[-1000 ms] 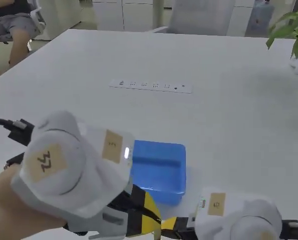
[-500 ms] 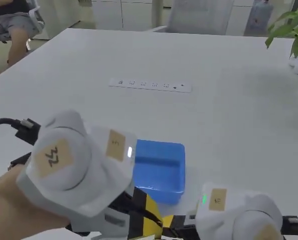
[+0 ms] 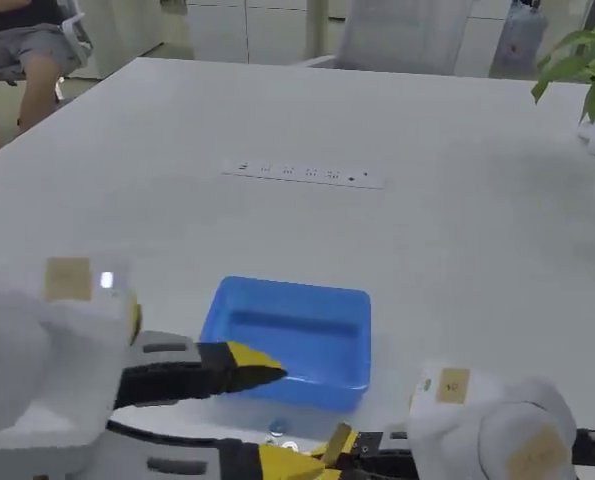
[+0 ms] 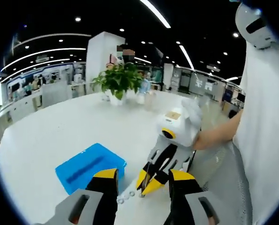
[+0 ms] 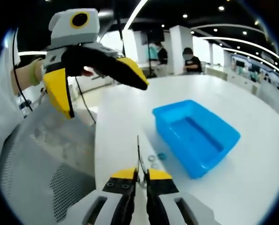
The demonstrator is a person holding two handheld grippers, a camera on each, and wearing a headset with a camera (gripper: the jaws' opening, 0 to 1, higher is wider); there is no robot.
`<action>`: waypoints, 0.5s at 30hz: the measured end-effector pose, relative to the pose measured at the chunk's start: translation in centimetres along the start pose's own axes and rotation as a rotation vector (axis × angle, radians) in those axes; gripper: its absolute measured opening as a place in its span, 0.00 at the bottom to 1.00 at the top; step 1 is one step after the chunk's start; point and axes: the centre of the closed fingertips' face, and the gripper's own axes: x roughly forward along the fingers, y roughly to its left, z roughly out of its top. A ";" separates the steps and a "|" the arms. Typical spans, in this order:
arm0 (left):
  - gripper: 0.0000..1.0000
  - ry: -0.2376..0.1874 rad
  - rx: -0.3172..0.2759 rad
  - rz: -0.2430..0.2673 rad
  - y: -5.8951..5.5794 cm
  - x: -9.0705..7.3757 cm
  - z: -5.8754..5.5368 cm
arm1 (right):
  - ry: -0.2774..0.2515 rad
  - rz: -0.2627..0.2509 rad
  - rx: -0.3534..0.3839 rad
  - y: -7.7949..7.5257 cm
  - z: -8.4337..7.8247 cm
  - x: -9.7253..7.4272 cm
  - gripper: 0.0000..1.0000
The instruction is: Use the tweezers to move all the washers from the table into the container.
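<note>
A blue container stands on the white table near its front edge. A few small washers lie on the table just in front of it. My right gripper is shut on thin metal tweezers, whose tips point at the washers. My left gripper is open and holds nothing; its jaws straddle the washers beside the container's near left corner. The right gripper faces it.
A flush socket strip sits in the middle of the table. A potted plant stands at the far right edge. A seated person is at the far left, beyond the table.
My left gripper has dropped to the left and turned, so the whole blue container now shows, with the jaws spread near its front. The right gripper has barely moved.
</note>
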 end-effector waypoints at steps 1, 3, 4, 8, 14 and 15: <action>0.46 -0.008 -0.015 0.045 0.6 -0.6 -0.2 | -0.002 -0.002 0.007 0.0 0.0 0.0 0.04; 0.52 -0.027 -0.050 0.154 2.2 -2.1 -1.0 | -0.006 -0.008 0.019 -0.2 0.0 0.0 0.04; 0.55 -0.047 -0.076 0.191 2.7 -2.7 -1.2 | -0.009 -0.011 0.026 -0.3 0.0 0.0 0.04; 0.63 -0.145 -0.203 0.313 4.3 -4.9 -1.9 | -0.030 -0.002 0.072 -0.5 0.0 -0.1 0.04; 0.68 -0.246 -0.184 0.476 6.1 -7.2 -2.2 | -0.044 -0.024 0.128 -1.2 -0.2 -0.7 0.04; 0.69 -0.278 -0.217 0.498 6.5 -7.3 -2.3 | -0.048 -0.026 0.142 -1.3 -0.2 -0.8 0.04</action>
